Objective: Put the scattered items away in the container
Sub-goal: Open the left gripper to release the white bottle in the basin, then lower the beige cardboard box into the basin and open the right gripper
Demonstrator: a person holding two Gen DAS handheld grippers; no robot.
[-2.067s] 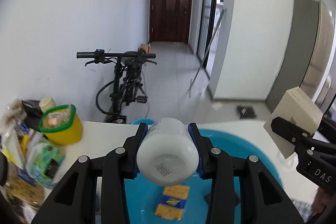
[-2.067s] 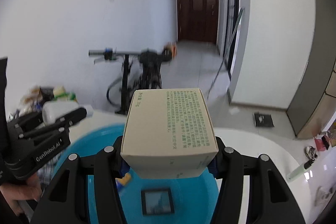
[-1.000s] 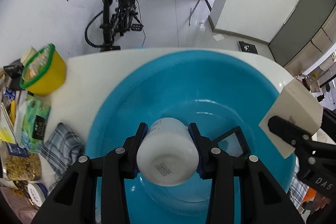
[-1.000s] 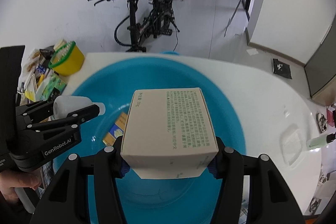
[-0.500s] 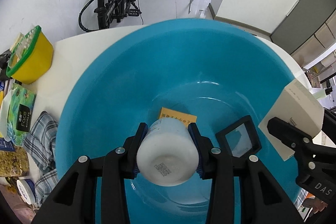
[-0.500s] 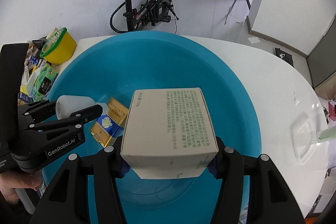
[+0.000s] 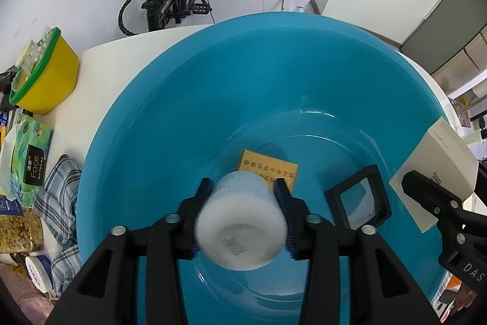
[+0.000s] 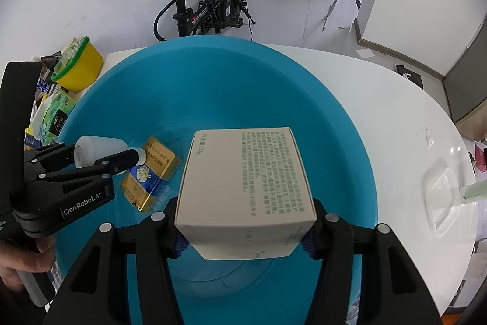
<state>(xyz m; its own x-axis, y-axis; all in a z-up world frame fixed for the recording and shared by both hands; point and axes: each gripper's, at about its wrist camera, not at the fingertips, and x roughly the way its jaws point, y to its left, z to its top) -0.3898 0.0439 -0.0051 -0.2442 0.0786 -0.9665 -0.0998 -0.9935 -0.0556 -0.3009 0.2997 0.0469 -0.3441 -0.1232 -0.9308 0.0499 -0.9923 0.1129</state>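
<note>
The white bottle [image 7: 242,229], plain plastic with a printed code on its blurred base, sits between the left gripper's [image 7: 242,213] blue pads as its jaws are opening, low over the middle of the blue basin [image 7: 182,99]. At three o'clock from it, the right gripper [image 8: 243,236] pinches the beige carton [image 8: 246,175], a box with small dark print, over the basin too.

The left wrist view alone shows a black-framed square [image 7: 359,200] on the basin floor at two o'clock from the bottle. The right wrist view alone gives the yellow and blue pack's [image 8: 152,172] decorated face and the bottle's narrow neck above it.

The basin rests on a white tabletop [image 8: 395,111]. A yellow tub [image 7: 45,75] stands at ten o'clock, a checked cloth [image 7: 57,194] at nine. A bicycle [image 8: 201,5] leans on the white wall at twelve.
</note>
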